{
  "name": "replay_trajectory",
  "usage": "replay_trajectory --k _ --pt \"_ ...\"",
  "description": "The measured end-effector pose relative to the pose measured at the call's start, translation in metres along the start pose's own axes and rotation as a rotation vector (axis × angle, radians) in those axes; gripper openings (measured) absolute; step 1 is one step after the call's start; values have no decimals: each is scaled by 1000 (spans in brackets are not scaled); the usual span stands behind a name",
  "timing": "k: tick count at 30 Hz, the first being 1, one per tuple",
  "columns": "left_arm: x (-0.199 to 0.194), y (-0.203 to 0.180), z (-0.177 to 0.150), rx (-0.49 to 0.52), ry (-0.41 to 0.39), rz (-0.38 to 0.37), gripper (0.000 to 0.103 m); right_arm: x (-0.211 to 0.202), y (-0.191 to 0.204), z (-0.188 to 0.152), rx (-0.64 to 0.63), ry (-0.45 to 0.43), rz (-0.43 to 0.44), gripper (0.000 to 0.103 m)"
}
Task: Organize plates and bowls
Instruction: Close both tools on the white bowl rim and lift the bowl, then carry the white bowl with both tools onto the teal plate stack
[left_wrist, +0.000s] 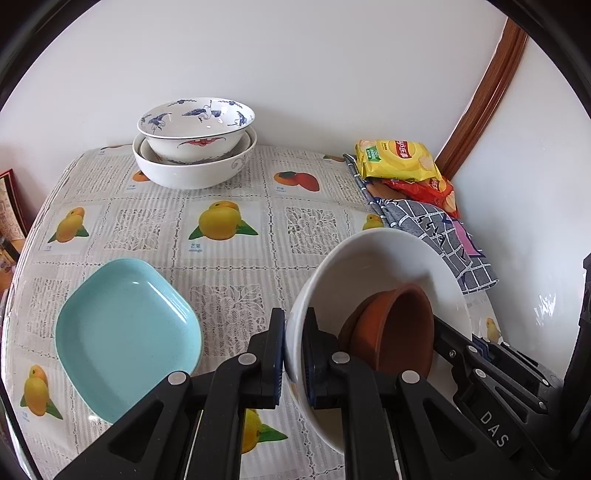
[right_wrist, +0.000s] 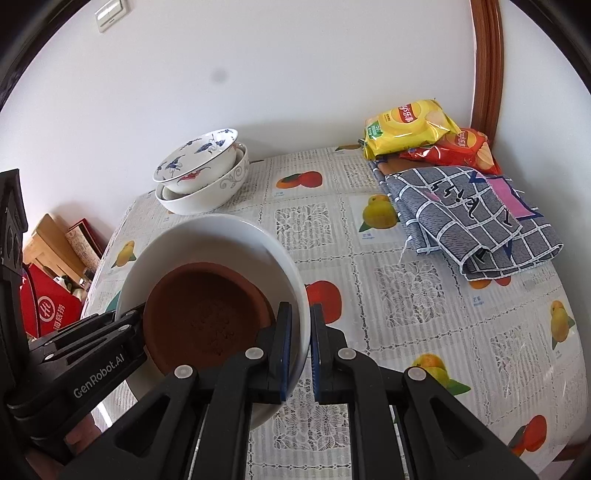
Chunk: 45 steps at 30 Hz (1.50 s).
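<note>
Both tools clamp opposite rims of the white bowl (left_wrist: 376, 258), left tool (left_wrist: 294, 354) and right tool (right_wrist: 301, 347), sharing its weight with the brown bowl (right_wrist: 203, 314) inside, above the table's (left_wrist: 229, 302) near edge.

Both wrist cameras look steeply down from close over the table (left_wrist: 229, 184), toward the far wall. Left sits left of right; both share the white bowl (left_wrist: 388, 254) and stacked bowls (right_wrist: 201, 173).
</note>
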<state>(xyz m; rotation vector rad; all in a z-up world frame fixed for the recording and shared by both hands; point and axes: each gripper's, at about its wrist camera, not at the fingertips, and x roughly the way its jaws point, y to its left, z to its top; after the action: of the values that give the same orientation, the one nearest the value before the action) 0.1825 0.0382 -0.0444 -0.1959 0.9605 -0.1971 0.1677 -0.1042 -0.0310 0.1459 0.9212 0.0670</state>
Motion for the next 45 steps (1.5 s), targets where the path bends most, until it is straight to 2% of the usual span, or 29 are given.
replay_trajectory --k 45 --pt "-21 95 1 -127 -35 53 10 29 93 5 -90 32 61 9"
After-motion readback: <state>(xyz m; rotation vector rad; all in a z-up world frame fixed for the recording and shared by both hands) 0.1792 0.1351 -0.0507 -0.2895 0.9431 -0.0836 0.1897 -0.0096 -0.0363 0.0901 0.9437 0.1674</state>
